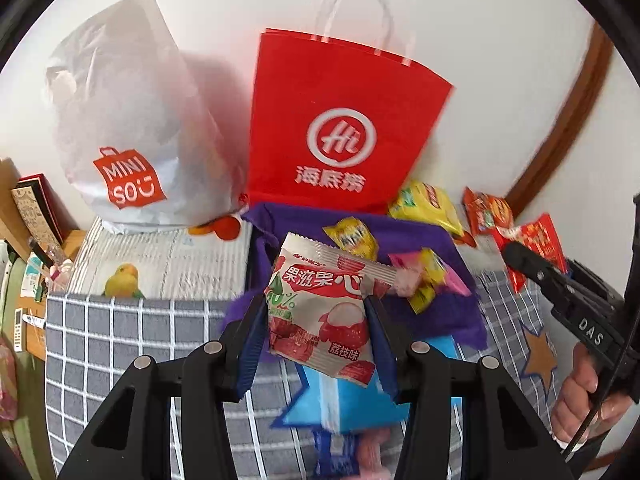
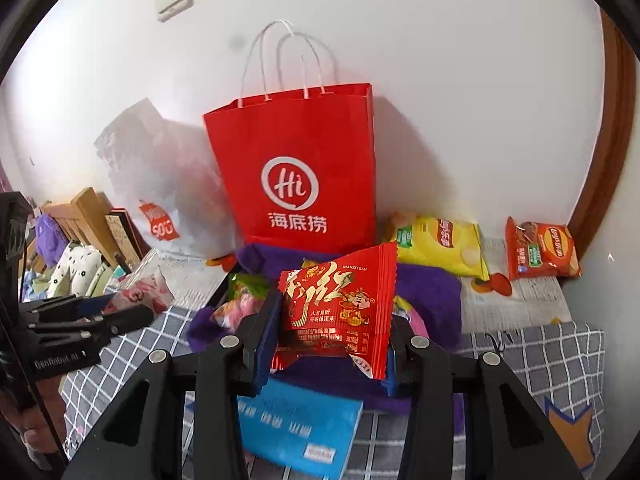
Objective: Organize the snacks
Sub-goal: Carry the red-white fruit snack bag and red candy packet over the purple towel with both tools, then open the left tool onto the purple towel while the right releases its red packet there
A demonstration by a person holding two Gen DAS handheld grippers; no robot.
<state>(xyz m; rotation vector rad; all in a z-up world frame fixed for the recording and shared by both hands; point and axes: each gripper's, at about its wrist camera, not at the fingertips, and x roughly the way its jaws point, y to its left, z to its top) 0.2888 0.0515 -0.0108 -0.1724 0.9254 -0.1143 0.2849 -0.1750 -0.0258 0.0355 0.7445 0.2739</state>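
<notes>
My left gripper (image 1: 318, 326) is shut on a white and red lychee jelly packet (image 1: 324, 312), held above a purple cloth (image 1: 436, 240) with small sweets on it. My right gripper (image 2: 332, 340) is shut on a red snack packet (image 2: 340, 312) with gold lettering, also raised over the purple cloth (image 2: 428, 292). A red paper bag (image 1: 340, 136) with white handles stands against the wall behind the cloth; in the right wrist view the red paper bag (image 2: 300, 168) is straight ahead. The right gripper (image 1: 560, 288) shows at the right edge of the left wrist view, the left gripper (image 2: 80, 320) at the left of the other.
A white plastic bag (image 1: 132, 136) stands left of the red bag. A yellow crisp bag (image 2: 440, 248) and an orange one (image 2: 540, 252) lie by the wall on the right. A blue box (image 2: 300, 424) lies on the grey checked blanket (image 1: 120, 344). Books and clutter fill the left edge.
</notes>
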